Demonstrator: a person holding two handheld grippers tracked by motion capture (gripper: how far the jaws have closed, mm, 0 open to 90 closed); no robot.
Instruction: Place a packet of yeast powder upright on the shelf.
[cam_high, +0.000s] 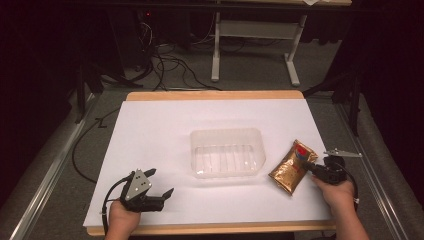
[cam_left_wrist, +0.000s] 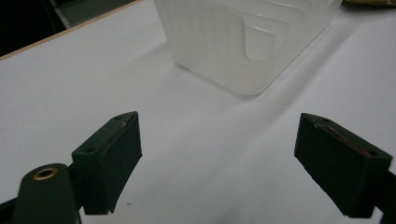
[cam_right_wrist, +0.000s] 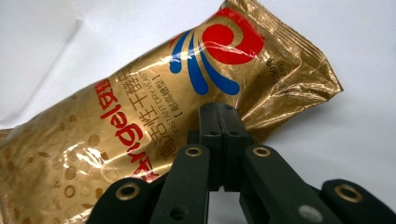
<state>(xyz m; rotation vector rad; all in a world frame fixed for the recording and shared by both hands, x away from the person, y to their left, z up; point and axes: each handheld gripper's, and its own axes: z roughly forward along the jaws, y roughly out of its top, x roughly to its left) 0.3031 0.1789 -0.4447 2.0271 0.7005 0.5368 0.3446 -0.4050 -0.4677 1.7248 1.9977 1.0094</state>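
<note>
Gold foil packet (cam_high: 290, 167) is lying flat on the white table surface (cam_high: 150, 130), just right of the clear plastic tray (cam_high: 226, 152) and near the table's right edge. In the high view it is reading as a small, glossy, oblong pouch set on a diagonal, with a red patch at its far end. The right gripper view is supplying the detail lost from above: crinkled metallic film, a crimped end seal, a red and blue swirl emblem, red lettering and lines of small print running along the packet (cam_right_wrist: 140, 121). That view is also showing the right gripper (cam_right_wrist: 219, 140) with its black jaws pressed together, their tip lying at the packet's near edge; whether any foil is pinched between them cannot be told. In the high view the right gripper (cam_high: 312, 167) is resting at the packet's right side, held by the person's right hand (cam_high: 339, 192).

The left gripper (cam_high: 160, 182), carrying a grey three-cornered plate, is sitting near the table's front left, held by the left hand (cam_high: 122, 217). The left gripper view is showing its jaws standing wide apart over bare white surface, with the tray (cam_left_wrist: 247, 42) ahead: translucent, frosted, round-cornered, with ridges moulded into its floor.
</note>
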